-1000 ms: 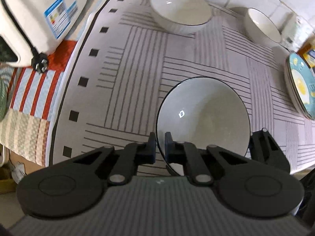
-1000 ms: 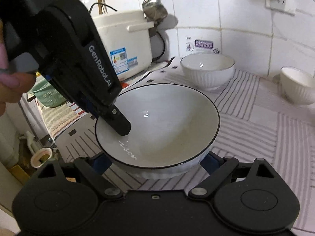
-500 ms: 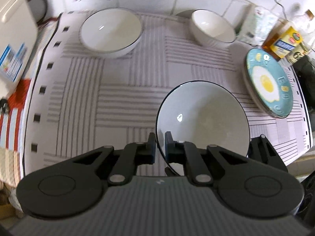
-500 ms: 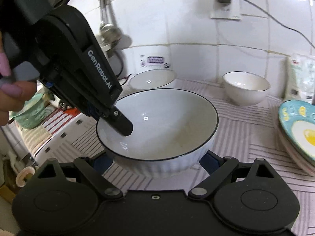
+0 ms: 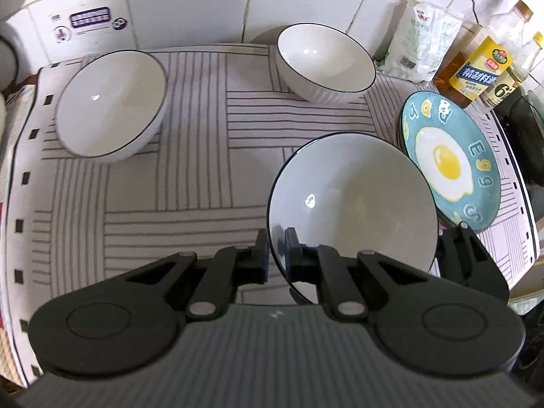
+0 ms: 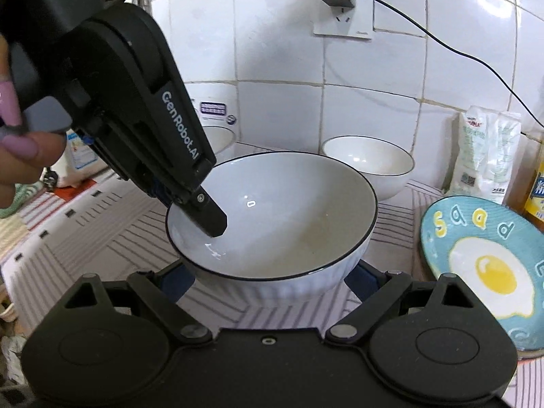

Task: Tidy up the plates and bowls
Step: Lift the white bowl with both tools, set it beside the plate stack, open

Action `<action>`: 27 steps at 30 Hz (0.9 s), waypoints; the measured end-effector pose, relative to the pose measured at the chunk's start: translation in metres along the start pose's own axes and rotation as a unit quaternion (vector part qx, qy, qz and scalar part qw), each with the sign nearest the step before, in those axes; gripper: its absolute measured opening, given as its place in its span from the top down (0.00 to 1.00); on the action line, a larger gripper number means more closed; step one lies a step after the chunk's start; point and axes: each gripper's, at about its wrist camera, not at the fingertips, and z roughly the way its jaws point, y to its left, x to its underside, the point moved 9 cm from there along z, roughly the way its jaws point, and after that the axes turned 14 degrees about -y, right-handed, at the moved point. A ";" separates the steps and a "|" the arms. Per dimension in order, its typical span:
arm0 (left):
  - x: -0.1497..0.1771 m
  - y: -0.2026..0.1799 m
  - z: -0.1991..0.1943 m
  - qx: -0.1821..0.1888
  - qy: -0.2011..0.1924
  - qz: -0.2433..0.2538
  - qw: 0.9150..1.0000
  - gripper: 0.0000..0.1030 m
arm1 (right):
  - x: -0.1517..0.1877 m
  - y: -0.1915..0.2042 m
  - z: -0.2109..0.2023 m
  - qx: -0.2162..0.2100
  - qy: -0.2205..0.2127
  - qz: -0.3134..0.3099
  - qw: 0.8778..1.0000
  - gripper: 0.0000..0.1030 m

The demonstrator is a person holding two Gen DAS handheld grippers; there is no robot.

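Both grippers hold one bowl (image 5: 353,204) above the surface's (image 5: 190,183) right half. The left gripper (image 5: 276,255) has its fingers clenched on the near rim; the right gripper (image 6: 268,277) grasps the bowl's sides with its fingers spread wide. Only the left view shows the whole left bowl (image 5: 108,105) near the back left corner; in the right view it is mostly hidden. Only the right view shows a hand (image 6: 17,156). The back bowl (image 6: 369,163) and egg plate (image 6: 482,268) appear in both; the plate is cut off at right.
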 end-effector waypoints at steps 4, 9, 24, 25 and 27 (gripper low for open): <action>-0.003 -0.003 0.018 0.001 0.004 -0.003 1.000 0.93 | 0.006 -0.010 0.010 0.004 0.010 0.005 1.000 0.07; 0.001 -0.004 0.037 0.000 0.016 -0.012 1.000 0.93 | 0.017 -0.019 0.019 0.010 0.020 0.014 1.000 0.07; 0.009 -0.013 0.036 -0.003 0.042 -0.020 0.999 0.89 | 0.025 -0.024 0.014 0.037 0.067 0.007 0.997 0.07; 0.008 -0.015 0.032 -0.002 0.043 -0.017 0.999 0.84 | 0.023 -0.024 0.010 0.037 0.068 0.008 0.997 0.07; 0.006 -0.020 0.021 0.004 0.042 -0.013 0.999 0.73 | 0.018 -0.026 0.002 0.035 0.074 0.020 0.996 0.07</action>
